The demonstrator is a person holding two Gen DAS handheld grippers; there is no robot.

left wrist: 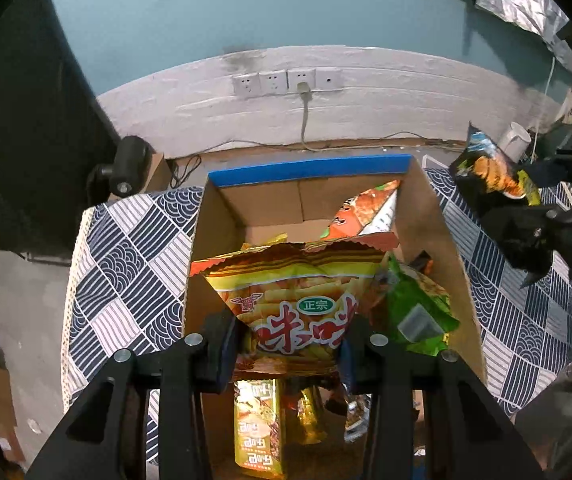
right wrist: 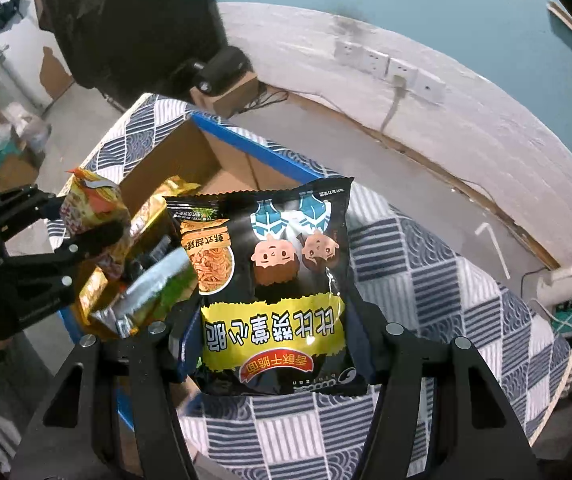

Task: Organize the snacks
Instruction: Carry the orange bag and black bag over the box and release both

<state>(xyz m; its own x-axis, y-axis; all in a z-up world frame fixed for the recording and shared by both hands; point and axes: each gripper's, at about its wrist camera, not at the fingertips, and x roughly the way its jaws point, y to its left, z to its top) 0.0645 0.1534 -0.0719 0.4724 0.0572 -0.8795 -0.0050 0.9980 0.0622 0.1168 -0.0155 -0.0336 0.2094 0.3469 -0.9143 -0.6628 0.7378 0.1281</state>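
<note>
My left gripper (left wrist: 286, 350) is shut on a yellow and orange snack bag (left wrist: 298, 300) and holds it above the open cardboard box (left wrist: 222, 240). Inside the box lie a green bag (left wrist: 418, 312), an orange bag (left wrist: 362, 212) and a gold bag (left wrist: 258, 428). My right gripper (right wrist: 278, 344) is shut on a black snack bag (right wrist: 274, 280) with cartoon faces, held above the patterned cloth just right of the box (right wrist: 174, 152). The left gripper with its yellow bag (right wrist: 94, 212) shows at the left of the right wrist view. The right gripper with its black bag (left wrist: 490, 172) shows at the right of the left wrist view.
The box has a blue far rim (left wrist: 310, 168) and stands on a table with a blue and white patterned cloth (left wrist: 126, 264). A wall with sockets (left wrist: 286, 82) is behind. A black camera (left wrist: 126, 168) stands at the table's far left corner. A white kettle (right wrist: 562, 280) is at the right.
</note>
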